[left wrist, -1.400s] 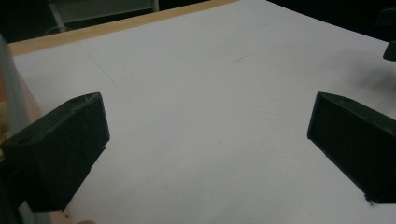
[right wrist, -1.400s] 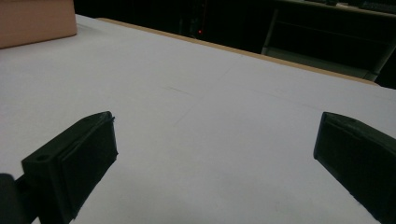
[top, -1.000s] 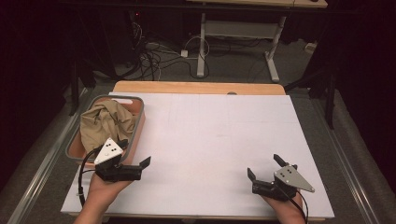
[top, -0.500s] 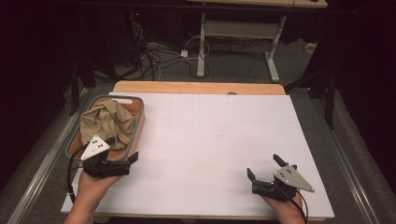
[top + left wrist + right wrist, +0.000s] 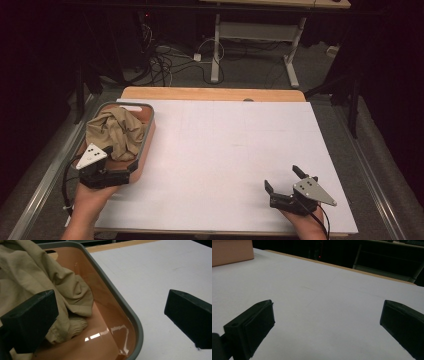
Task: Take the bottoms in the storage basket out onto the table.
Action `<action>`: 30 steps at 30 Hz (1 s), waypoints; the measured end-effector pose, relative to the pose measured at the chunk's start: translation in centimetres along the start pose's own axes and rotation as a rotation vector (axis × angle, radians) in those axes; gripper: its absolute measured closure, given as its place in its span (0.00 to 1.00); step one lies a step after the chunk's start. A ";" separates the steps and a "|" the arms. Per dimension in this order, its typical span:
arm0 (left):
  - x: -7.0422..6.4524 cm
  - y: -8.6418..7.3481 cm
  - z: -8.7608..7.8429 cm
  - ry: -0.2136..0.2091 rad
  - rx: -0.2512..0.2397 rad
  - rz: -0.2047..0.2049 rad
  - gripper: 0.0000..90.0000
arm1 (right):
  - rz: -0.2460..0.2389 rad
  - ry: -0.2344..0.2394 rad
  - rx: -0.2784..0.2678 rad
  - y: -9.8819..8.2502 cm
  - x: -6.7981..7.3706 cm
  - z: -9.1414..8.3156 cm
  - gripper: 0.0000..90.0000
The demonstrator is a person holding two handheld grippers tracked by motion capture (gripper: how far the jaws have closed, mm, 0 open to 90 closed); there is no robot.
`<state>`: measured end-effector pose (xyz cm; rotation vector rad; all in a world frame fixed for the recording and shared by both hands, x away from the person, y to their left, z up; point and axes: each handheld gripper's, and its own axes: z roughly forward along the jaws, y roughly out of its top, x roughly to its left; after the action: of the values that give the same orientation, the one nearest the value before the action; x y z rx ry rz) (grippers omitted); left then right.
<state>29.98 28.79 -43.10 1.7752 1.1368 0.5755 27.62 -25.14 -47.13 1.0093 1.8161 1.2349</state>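
I had the left hand-held gripper (image 5: 131,170) at the near corner of the tub (image 5: 148,131), which sat at the left edge of the desk (image 5: 235,150). Its jaws stood released and wide apart, straddling the tub's grey rim: in the left gripper view one jaw hung over the inside, just in front of the cloth (image 5: 37,280), and the other over the white desk surface outside. The tan cloth lay crumpled in the tub, heaped toward its left side (the bare orange floor showed glossy on the right). I could not tell whether the inner jaw touched the cloth. My right hand-held gripper (image 5: 283,181) rested low near the front right of the desk, well apart from the tub, jaws likewise released and holding nothing.
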 end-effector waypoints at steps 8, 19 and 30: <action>1.7 -0.4 -0.5 0.021 0.000 -0.033 0.00 | -0.001 0.000 0.005 0.0 0.0 0.0 0.01; 3.5 -0.7 -1.8 0.071 -0.007 -0.056 0.00 | 0.001 0.001 0.006 -0.1 0.0 0.1 0.01; 4.9 -1.2 -2.4 0.098 -0.004 -0.078 0.00 | 0.000 0.004 0.007 -0.1 0.0 0.1 0.01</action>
<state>29.87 34.39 -43.45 1.7069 1.2657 0.6227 27.71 -25.15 -47.26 1.0122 1.8246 1.2318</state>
